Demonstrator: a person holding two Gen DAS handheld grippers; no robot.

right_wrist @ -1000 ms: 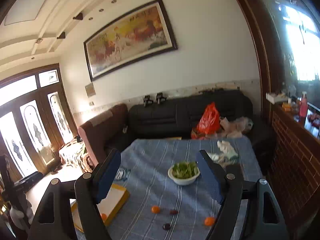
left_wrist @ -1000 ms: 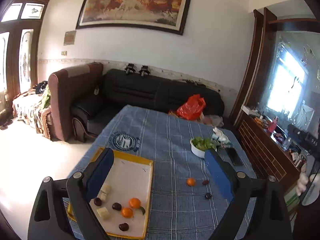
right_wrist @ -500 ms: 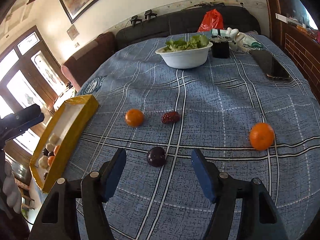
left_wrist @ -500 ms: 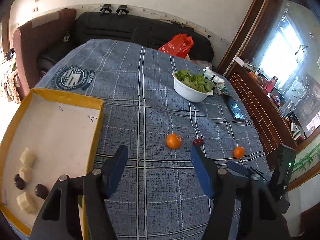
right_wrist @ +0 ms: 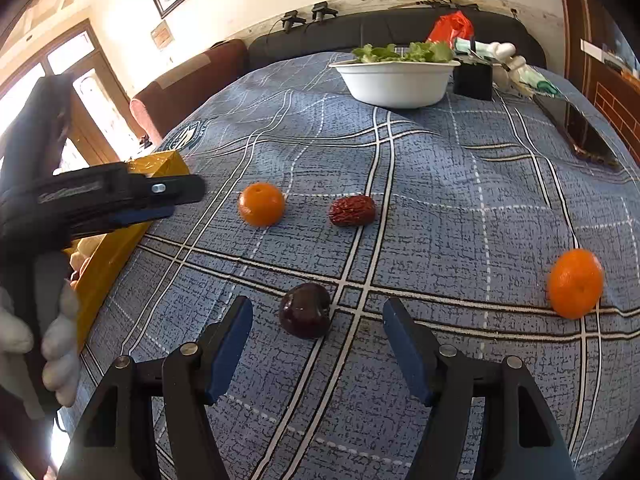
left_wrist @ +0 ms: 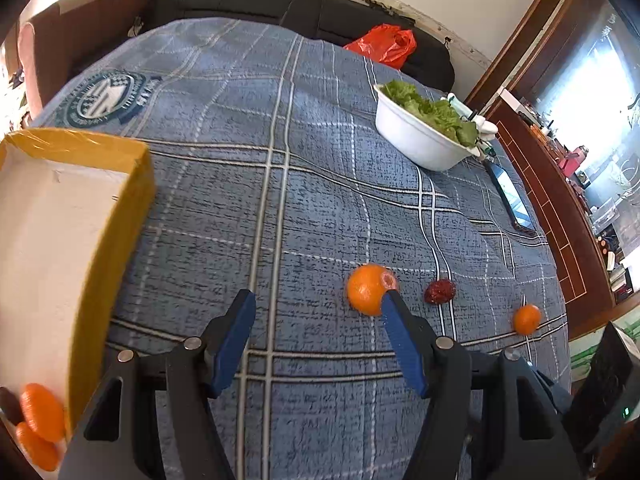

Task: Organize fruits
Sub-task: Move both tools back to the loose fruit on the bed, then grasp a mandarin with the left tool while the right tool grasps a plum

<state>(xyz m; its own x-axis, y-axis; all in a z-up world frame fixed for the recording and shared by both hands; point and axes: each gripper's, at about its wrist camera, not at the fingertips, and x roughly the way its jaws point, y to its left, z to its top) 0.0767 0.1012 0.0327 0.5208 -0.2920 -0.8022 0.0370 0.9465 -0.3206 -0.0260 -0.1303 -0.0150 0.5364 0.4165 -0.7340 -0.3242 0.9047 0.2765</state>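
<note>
Fruits are partly sorted: several mandarins (left_wrist: 40,420) already lie in the yellow tray (left_wrist: 120,240) at the left edge of the surface (left_wrist: 280,120), while four pieces remain loose on the blue checked cloth. The left gripper (left_wrist: 316,304) is released and empty, its right finger just beside a mandarin (left_wrist: 368,288); its jaws narrowed a moment ago with nothing between them. The right gripper (right_wrist: 316,316), also released after narrowing, brackets a dark plum (right_wrist: 305,315) without pressing it. Farther out lie a red date (right_wrist: 352,210) and another mandarin (right_wrist: 576,282) near the right edge. A bowl of lettuce (right_wrist: 396,80) stands toward the far edge.
</note>
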